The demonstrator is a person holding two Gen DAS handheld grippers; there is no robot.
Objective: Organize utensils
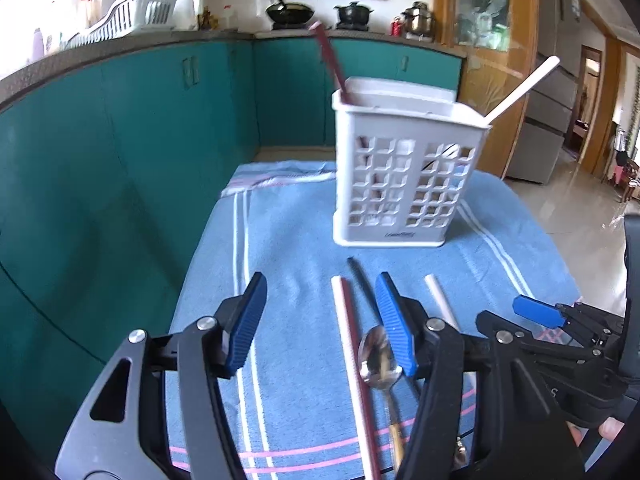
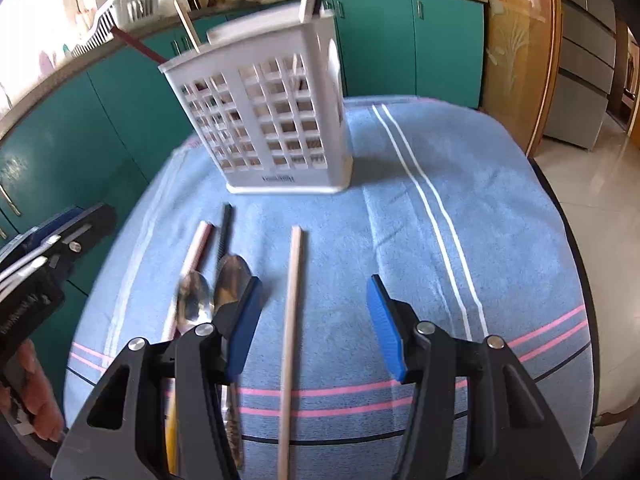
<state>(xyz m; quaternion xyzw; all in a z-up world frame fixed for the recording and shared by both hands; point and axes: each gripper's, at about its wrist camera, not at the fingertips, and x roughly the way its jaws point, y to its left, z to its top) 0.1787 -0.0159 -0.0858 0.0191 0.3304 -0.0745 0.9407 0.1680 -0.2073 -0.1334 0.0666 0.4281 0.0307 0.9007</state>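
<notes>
A white slotted utensil holder [image 1: 404,168] stands on the blue striped cloth [image 1: 288,240], with a dark red chopstick [image 1: 330,62] and a white chopstick [image 1: 524,90] leaning out of it; it also shows in the right wrist view [image 2: 272,120]. On the cloth lie a red-and-white chopstick [image 1: 350,344], a black chopstick [image 1: 362,280], a white chopstick [image 1: 440,300] and a metal spoon [image 1: 378,360]. My left gripper [image 1: 320,322] is open and empty above them. My right gripper [image 2: 316,320] is open, straddling a pale chopstick [image 2: 292,320], with two spoons [image 2: 216,292] to its left.
Teal kitchen cabinets [image 1: 120,140] run behind and left of the table. A worktop holds a white dish rack [image 1: 136,12] and pots [image 1: 288,10]. Tiled floor [image 1: 580,208] lies to the right. The right gripper's body [image 1: 560,332] sits at the cloth's right side.
</notes>
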